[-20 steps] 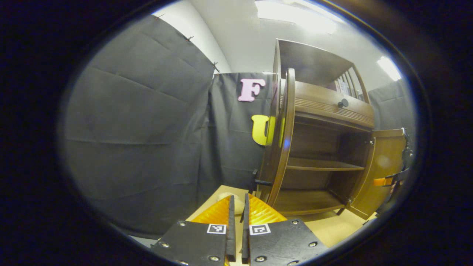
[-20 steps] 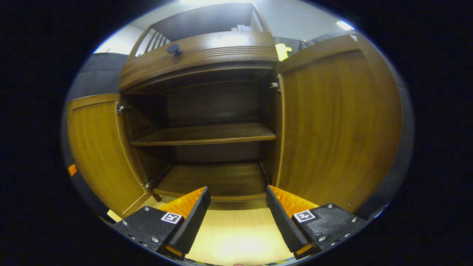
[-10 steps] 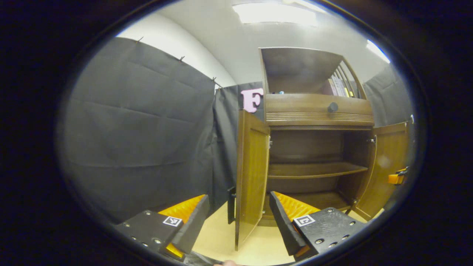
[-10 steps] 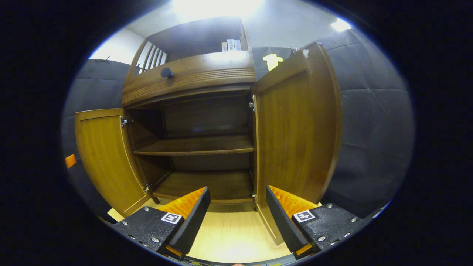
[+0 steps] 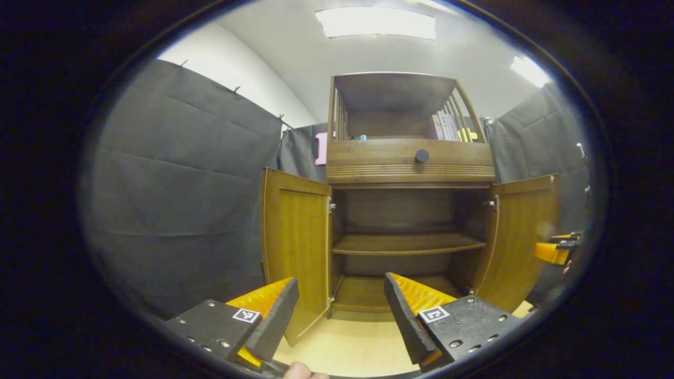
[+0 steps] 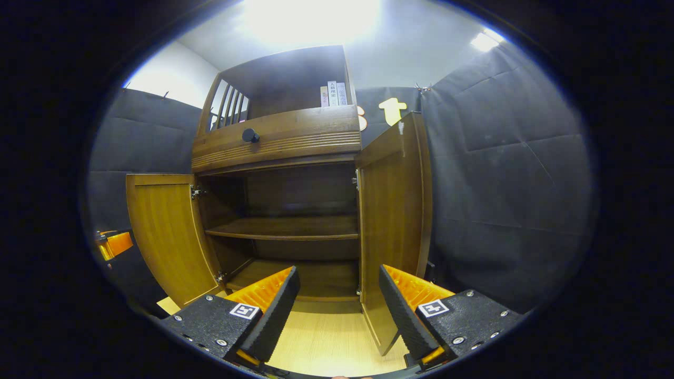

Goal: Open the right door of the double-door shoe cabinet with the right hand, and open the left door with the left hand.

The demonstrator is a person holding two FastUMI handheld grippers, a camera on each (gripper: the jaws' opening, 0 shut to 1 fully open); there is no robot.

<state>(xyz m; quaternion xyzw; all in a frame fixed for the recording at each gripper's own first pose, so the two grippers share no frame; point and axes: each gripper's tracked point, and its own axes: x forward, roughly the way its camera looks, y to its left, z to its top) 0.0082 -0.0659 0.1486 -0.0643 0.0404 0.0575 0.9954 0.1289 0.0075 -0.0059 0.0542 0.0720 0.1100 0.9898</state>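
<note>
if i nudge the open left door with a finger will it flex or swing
The left door looks like a rigid wood panel, so it would probably not flex. It hangs on hinges along the cabinet side, so a light push likely swings it. It stands free of both grippers, so nothing would stop it.

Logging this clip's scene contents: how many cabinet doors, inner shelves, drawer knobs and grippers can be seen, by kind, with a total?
Open cabinet doors: 2 (left door, right door)
Inner shelves: 1 (shelf)
Drawer knobs: 1 (knob)
Grippers: 2 (left gripper, right gripper)
Total: 6

Pale wood floor (image 5: 358, 350), shoe cabinet (image 5: 405, 168) standing on it, both doors swung open
</note>
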